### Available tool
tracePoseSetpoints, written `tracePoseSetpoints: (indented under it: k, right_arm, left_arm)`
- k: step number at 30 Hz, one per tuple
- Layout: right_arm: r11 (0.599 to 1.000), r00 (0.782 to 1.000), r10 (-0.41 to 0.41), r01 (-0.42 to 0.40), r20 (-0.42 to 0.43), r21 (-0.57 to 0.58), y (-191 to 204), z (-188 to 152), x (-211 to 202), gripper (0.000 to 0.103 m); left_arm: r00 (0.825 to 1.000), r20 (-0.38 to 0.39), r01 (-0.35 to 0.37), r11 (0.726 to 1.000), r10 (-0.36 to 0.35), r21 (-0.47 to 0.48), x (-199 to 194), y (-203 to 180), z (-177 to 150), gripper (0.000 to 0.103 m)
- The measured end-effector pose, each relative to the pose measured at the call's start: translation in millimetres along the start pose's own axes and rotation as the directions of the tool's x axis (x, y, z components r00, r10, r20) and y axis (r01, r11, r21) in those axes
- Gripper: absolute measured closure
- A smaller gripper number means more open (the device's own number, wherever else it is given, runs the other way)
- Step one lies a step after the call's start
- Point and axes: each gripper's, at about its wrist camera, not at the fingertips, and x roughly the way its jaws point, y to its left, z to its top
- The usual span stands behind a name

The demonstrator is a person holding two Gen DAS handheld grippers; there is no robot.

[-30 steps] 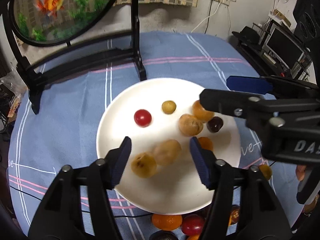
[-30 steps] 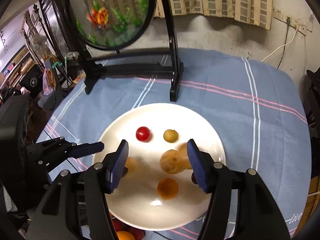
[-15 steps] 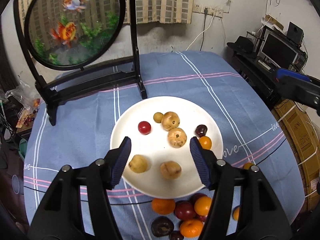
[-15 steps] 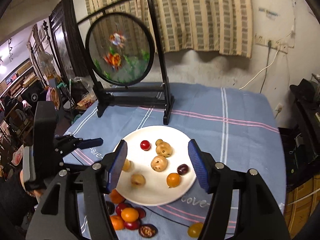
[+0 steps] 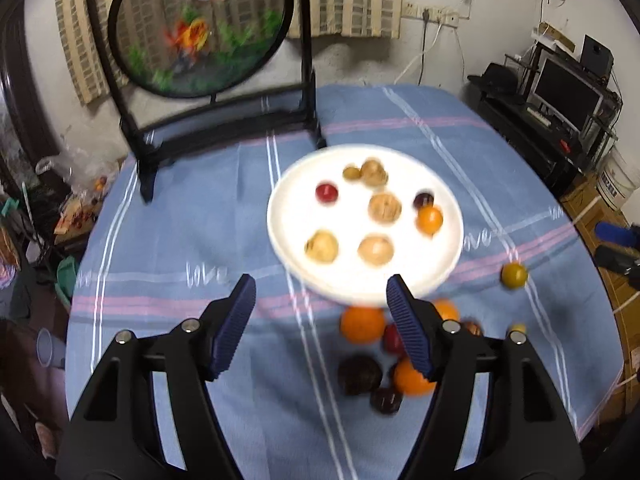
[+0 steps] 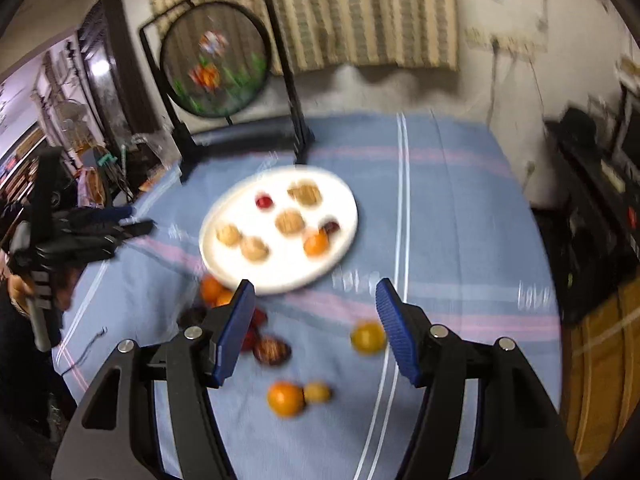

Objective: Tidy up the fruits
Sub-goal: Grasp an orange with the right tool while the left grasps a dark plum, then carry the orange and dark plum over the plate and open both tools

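A white plate [image 5: 288, 236] on the blue tablecloth holds several fruits: tan round ones, a red one [image 5: 326, 193], a dark one and an orange one [image 5: 429, 219]. The plate also shows in the right wrist view [image 6: 344, 236]. Loose fruits lie on the cloth in front of it: an orange [image 5: 362, 325], dark plums [image 5: 359, 374], a yellow fruit [image 5: 514, 275]. My left gripper [image 5: 320, 326] is open and empty, high above the cloth before the plate. My right gripper [image 6: 314, 330] is open and empty above the loose fruits, near a yellow fruit [image 6: 367, 338]. Both views are blurred.
A round goldfish screen on a black stand [image 5: 200, 28] stands behind the plate. A monitor and shelves [image 5: 568, 92] are at the right beyond the table edge. Clutter lies on the floor at the left [image 5: 76, 216].
Both grippers have pulled up and back from the plate, so the whole table and the loose fruits now show. Both stay open and empty.
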Motion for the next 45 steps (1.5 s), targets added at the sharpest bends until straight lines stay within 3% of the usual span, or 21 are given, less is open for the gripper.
tracePoseSetpoints:
  k: [2,6,11,15,21,23,24,25,28,31,33,45]
  right_arm:
    - [0.999,0.999,0.002,0.0,-0.049,0.033,-3.1,-25.8,9.5,0.04]
    - [0.999,0.991,0.008,-0.002,-0.137,0.046,3.7,-70.1,26.5,0.04]
    - [1.0,0.977,0.012,-0.01,-0.214,0.014,18.9,-104.3,41.2,0.04]
    - [0.999,0.97,0.006,-0.018,-0.245,-0.046,35.5,-112.8,55.8,0.04]
    - [1.0,0.963,0.009,-0.009,-0.27,0.0,33.7,-113.6,86.2,0.04]
    - [1.0,0.965,0.015,-0.016,-0.263,0.0,35.9,-109.5,94.5,0.049]
    - [1.0,0.96,0.02,-0.019,-0.28,0.004,36.2,-107.9,100.6,0.062]
    - [1.0,0.957,0.013,-0.011,-0.288,0.006,35.3,-106.4,104.5,0.066]
    - [0.999,0.959,0.035,-0.035,-0.28,0.007,34.9,-101.2,98.4,0.066]
    - [0.998,0.96,0.057,-0.052,-0.276,0.028,31.3,-99.8,87.4,0.066]
    - [0.997,0.959,0.066,-0.056,-0.277,0.043,27.1,-101.0,82.1,0.066]
    - [0.995,0.956,0.087,-0.07,-0.282,0.072,26.1,-110.6,73.1,0.066]
  left_arm:
    - [0.999,-0.034,-0.006,1.0,0.006,0.009,1.6,0.0,-23.9,0.034]
    - [0.991,-0.124,0.051,0.997,-0.044,0.053,9.6,-15.9,-74.5,0.034]
    - [0.974,-0.198,0.121,0.992,-0.111,0.041,26.7,-35.8,-107.5,0.034]
    - [0.966,-0.225,0.128,0.992,-0.125,0.001,39.6,-40.7,-111.8,0.034]
    - [0.96,-0.241,0.136,0.99,-0.142,-0.044,48.3,-38.3,-111.2,0.034]
    - [0.957,-0.245,0.144,0.988,-0.153,-0.054,51.5,-38.9,-111.5,0.034]
    - [0.958,-0.245,0.142,0.988,-0.151,-0.054,52.4,-39.8,-111.3,0.034]
    - [0.958,-0.245,0.142,0.988,-0.151,-0.053,53.2,-41.0,-110.8,0.034]
    - [0.958,-0.24,0.144,0.988,-0.155,-0.063,55.1,-43.6,-107.8,0.035]
    - [0.959,-0.241,0.139,0.989,-0.148,-0.056,61.7,-47.1,-104.0,0.05]
    - [0.957,-0.256,0.129,0.991,-0.135,-0.043,69.6,-49.9,-103.8,0.067]
    - [0.956,-0.27,0.108,0.993,-0.117,-0.047,80.2,-50.2,-103.4,0.076]
